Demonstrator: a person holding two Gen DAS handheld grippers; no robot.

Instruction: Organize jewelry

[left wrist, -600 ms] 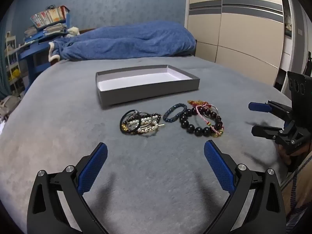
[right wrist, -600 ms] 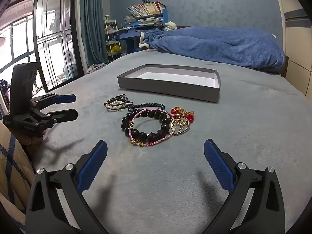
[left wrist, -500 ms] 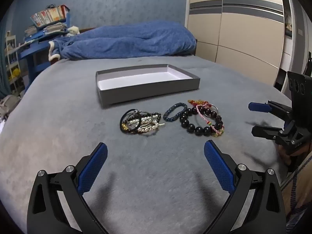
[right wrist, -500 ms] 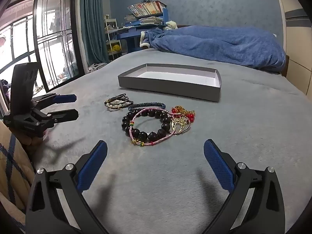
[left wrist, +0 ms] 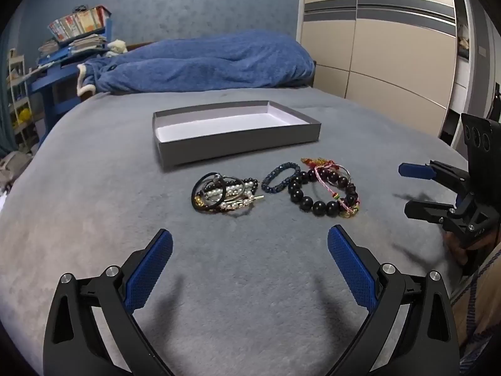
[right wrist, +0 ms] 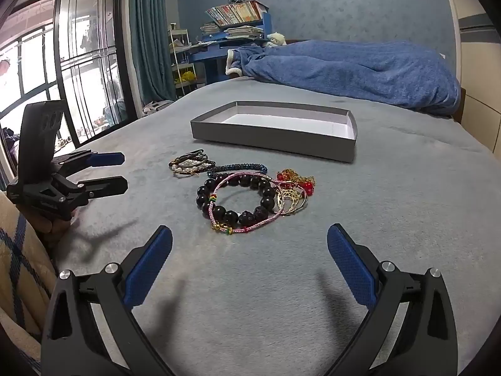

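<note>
A shallow grey box (left wrist: 238,147) (right wrist: 275,139) with a white floor lies on the grey bedcover, nothing inside it. In front of it lie a tangle of pearl and black bracelets (left wrist: 224,195) (right wrist: 189,164), a dark blue beaded bracelet (left wrist: 280,178) (right wrist: 238,168), a black bead bracelet (left wrist: 316,202) (right wrist: 238,200) with a pink cord bracelet (right wrist: 250,224) over it, and red and gold pieces (right wrist: 296,181). My left gripper (left wrist: 250,241) (right wrist: 117,172) hovers open short of the pearl tangle. My right gripper (right wrist: 250,241) (left wrist: 411,189) stands open short of the black beads. Neither holds anything.
A rumpled blue blanket (left wrist: 200,62) lies across the far end of the bed. A blue desk stacked with books (right wrist: 238,28) stands behind, a wardrobe (left wrist: 391,47) on the right, a window (right wrist: 62,62) on the left. A checked sleeve (right wrist: 18,257) shows beside the left gripper.
</note>
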